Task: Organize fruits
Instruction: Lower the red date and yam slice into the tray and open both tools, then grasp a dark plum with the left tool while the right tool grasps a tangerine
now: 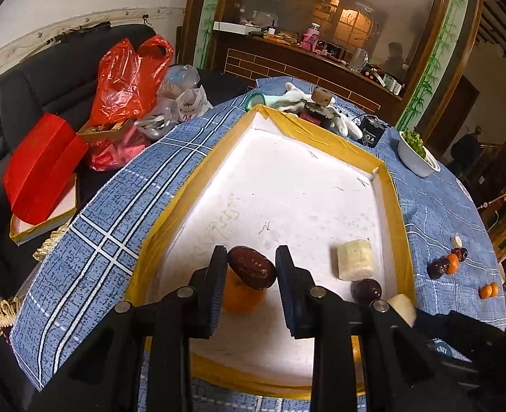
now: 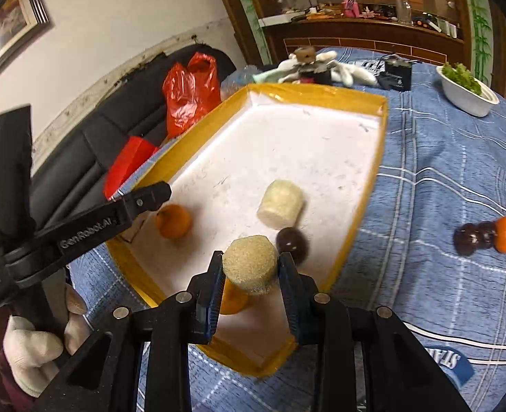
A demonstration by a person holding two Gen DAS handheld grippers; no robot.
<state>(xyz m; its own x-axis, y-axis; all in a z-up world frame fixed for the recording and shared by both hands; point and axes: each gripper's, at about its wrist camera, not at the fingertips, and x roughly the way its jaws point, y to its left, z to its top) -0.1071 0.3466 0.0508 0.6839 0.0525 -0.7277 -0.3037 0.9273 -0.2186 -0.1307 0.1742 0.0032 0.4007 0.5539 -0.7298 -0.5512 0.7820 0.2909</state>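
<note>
Black fingers of the right gripper [image 2: 249, 279] sit low in the frame, clenched on a pale sugarcane chunk [image 2: 249, 267] above the tray [image 2: 366, 202]; it looks stiff and light, so its flat sides suit the pads. Low centre in the left view, the left gripper [image 1: 251, 283] is spread, and whether it touches the brown date [image 1: 252, 272] above an orange [image 1: 242, 297] I cannot tell. That date looks wrinkled, soft and small: take it across the middle. Farther right, 1 more cane piece [image 1: 354, 259] and 1 dark fruit [image 1: 366, 291] lie in the tray; loose fruits [image 1: 447, 264] wait on the blue cloth [image 1: 115, 213].
</note>
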